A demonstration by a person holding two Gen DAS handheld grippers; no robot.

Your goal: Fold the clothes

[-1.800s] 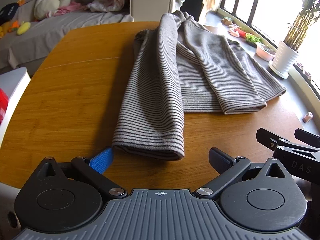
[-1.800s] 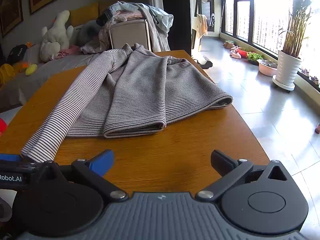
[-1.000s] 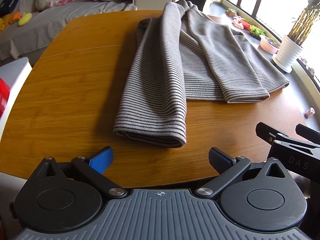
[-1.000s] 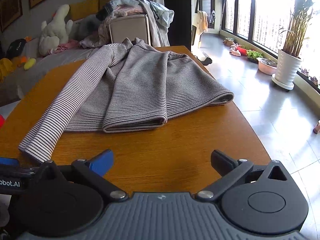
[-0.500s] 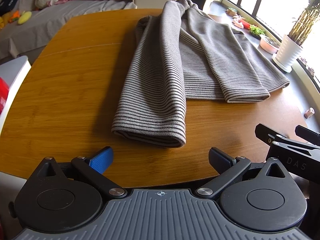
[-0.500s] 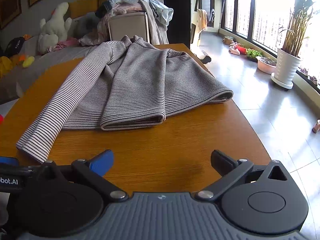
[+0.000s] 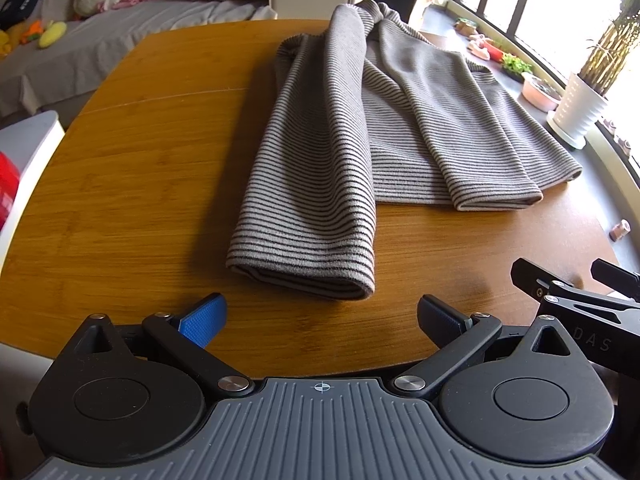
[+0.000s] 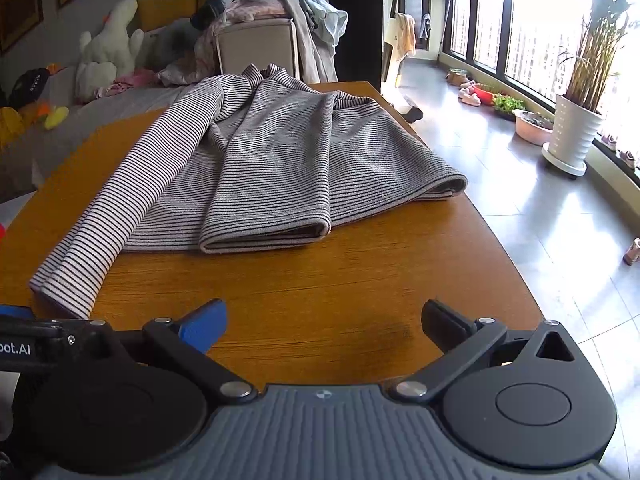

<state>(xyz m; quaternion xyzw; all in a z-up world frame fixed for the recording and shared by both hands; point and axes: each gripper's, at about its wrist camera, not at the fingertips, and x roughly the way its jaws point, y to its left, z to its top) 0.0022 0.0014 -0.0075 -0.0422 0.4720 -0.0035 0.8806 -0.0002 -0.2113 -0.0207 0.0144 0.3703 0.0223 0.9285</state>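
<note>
A grey sweater with thin dark stripes (image 7: 420, 120) lies on the round wooden table (image 7: 140, 168). One sleeve (image 7: 316, 184) runs straight toward me, and its cuff (image 7: 304, 272) rests just beyond my left gripper (image 7: 320, 314), which is open and empty. In the right wrist view the same sweater (image 8: 280, 168) shows its folded body hem (image 8: 264, 236) ahead of my right gripper (image 8: 324, 318), also open and empty over bare wood. That sleeve's cuff (image 8: 64, 284) lies at the left, close to the left gripper's body (image 8: 24, 344).
The right gripper's frame (image 7: 576, 308) pokes in at the right of the left view. A chair piled with clothes (image 8: 260, 40) stands behind the table. A sofa with a white plush toy (image 8: 108, 48) is at back left. A potted plant (image 8: 576, 136) stands by the windows.
Both grippers have crept a little closer to the sweater's near edges and stayed open. The sweater has not moved.
</note>
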